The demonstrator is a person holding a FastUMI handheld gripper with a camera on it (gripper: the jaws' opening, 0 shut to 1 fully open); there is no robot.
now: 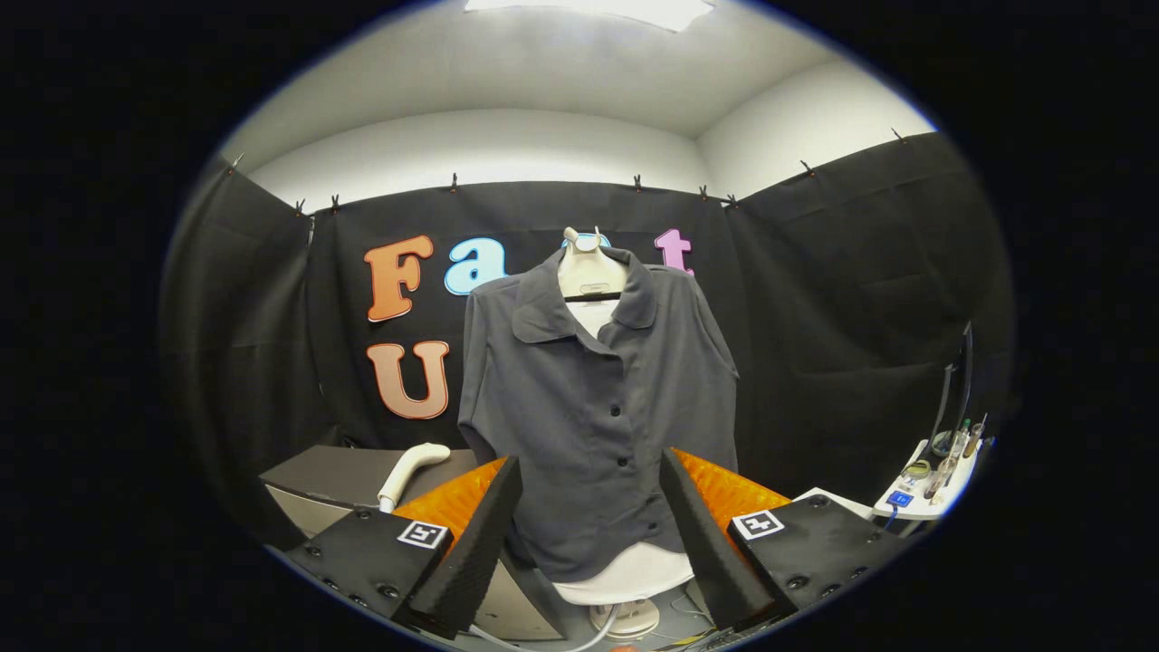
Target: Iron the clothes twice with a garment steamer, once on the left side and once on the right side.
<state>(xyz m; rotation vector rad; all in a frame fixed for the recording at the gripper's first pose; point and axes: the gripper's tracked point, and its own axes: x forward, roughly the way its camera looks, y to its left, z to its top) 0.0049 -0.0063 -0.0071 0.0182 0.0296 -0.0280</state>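
A dark grey short-sleeved shirt (593,407) with a collar and dark buttons hangs on a white mannequin torso (590,272), straight ahead of my fingers and some way beyond them. The garment steamer's white handle (409,471) lies on a grey box left of the shirt, just past my left finger. My gripper (590,489) stands open and wide, nothing held between its fingers. The mannequin's white base (627,618) shows low between the fingers.
A grey box or cabinet (326,484) stands at the left under the steamer. At the right, a white shelf (933,484) carries several small bottles and tools beside a dark upright stand. White cables run across the floor near the mannequin's base.
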